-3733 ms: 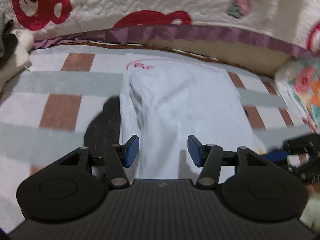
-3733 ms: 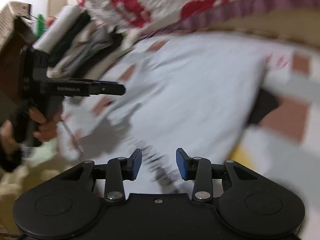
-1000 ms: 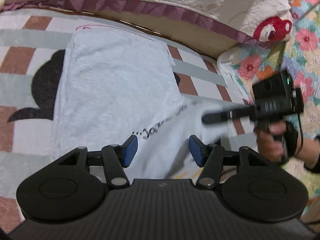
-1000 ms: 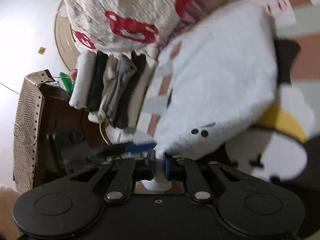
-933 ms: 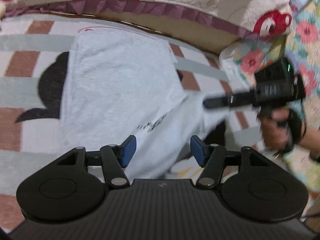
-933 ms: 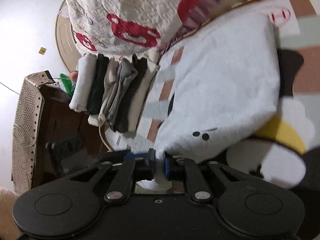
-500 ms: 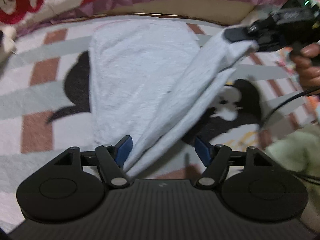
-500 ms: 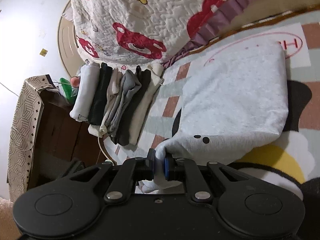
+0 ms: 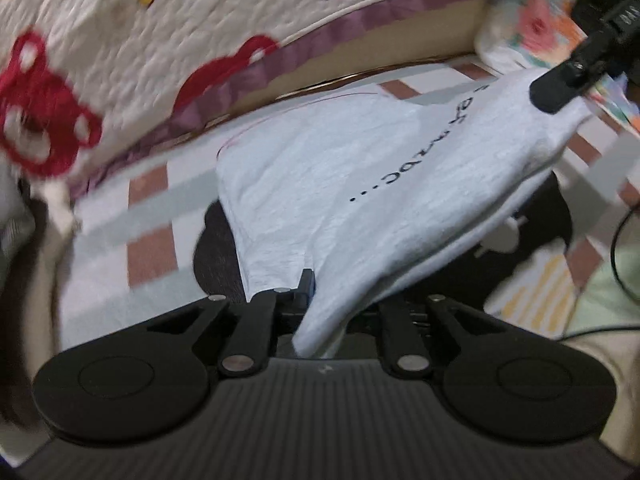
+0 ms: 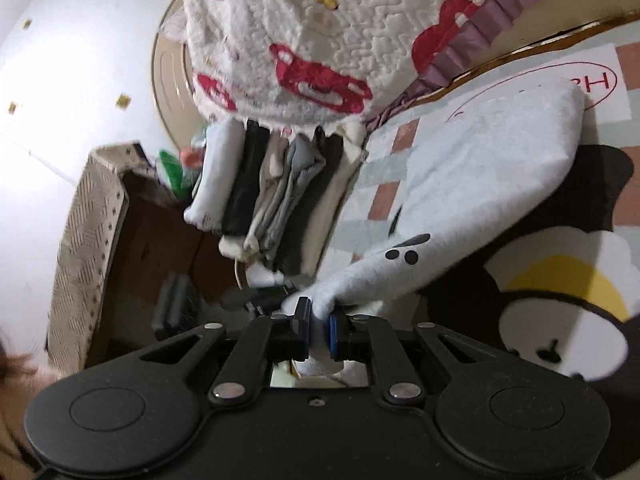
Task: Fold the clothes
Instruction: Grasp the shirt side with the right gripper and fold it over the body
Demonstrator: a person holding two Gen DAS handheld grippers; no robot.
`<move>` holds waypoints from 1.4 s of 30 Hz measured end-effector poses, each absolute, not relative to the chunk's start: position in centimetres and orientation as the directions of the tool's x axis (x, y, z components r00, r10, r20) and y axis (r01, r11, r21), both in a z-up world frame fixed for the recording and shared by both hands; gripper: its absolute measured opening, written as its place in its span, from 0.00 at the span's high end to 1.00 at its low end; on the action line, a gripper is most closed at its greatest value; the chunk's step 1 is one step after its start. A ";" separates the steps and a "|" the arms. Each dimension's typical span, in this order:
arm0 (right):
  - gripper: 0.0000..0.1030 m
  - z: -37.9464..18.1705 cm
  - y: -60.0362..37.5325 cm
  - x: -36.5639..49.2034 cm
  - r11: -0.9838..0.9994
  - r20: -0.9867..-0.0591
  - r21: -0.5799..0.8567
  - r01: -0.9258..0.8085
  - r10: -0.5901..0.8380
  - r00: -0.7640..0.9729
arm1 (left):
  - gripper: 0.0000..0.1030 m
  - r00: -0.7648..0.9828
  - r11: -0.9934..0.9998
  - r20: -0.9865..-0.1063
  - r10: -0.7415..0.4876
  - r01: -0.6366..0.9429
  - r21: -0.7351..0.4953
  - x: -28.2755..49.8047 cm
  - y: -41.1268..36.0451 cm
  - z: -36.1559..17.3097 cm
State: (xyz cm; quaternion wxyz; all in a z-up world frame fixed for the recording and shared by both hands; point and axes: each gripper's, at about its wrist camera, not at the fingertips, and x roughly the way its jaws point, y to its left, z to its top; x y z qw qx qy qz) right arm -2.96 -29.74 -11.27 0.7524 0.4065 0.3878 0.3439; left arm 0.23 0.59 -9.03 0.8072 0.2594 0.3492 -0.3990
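Note:
A light grey garment [image 9: 360, 184] with black lettering lies partly on a patterned mat, its near edge lifted. My left gripper [image 9: 320, 300] is shut on one near corner; cloth hides its right finger. My right gripper [image 10: 318, 322] is shut on the other corner of the garment [image 10: 480, 184], and it shows at the upper right of the left wrist view [image 9: 560, 88]. The cloth hangs stretched between the two grippers above the mat.
The checked mat [image 9: 152, 248] has a penguin picture [image 10: 560, 300]. A quilted bear-print bedspread [image 10: 320, 32] hangs behind. A stack of folded clothes [image 10: 276, 192] stands beside a cardboard box [image 10: 120, 240]. A floral cushion [image 9: 528, 28] is at the right.
My left gripper has shut on the garment's near corner, having been open half a second ago. Both grippers have lifted that edge, and the lettering now faces up. The right gripper has stayed shut.

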 end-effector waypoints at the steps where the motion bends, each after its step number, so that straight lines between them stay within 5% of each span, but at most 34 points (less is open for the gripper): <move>1: 0.89 -11.2 -29.9 -3.2 0.421 -0.294 0.884 -0.203 0.839 0.457 | 0.91 0.430 0.533 -0.777 -0.460 0.834 0.146 0.0 0.4 -8.2; 6: 0.89 -13.1 -29.6 -5.8 0.327 -0.242 0.935 -0.134 0.869 0.432 | 0.91 0.374 0.478 -0.854 -0.362 0.861 0.175 -3.0 -0.5 -7.1; 9: 0.89 -15.1 -28.7 -7.5 0.343 -0.294 0.938 -0.055 0.869 0.399 | 0.92 0.337 0.430 -0.879 -0.337 0.886 0.175 -4.6 -0.6 -7.6; 22: 0.89 -13.9 -33.5 -0.2 0.338 -0.274 0.941 0.000 0.765 0.582 | 0.91 0.427 0.472 -0.788 -0.443 0.859 0.199 4.1 -4.2 -5.8; 24: 0.89 -13.6 -34.1 1.0 0.373 -0.298 0.928 0.002 0.736 0.608 | 0.88 0.467 0.545 -0.749 -0.470 0.821 0.170 4.7 -4.3 -4.4; 28: 0.89 -14.2 -35.2 3.1 0.394 -0.323 0.918 0.028 0.708 0.628 | 0.57 0.507 0.631 -0.676 -0.534 0.772 0.080 4.6 -2.5 -3.2; 42: 0.89 -22.3 -39.0 6.2 0.258 -0.467 0.881 0.397 0.611 0.639 | 0.52 0.429 0.769 -0.765 -0.480 0.626 -0.131 10.9 -1.1 -15.1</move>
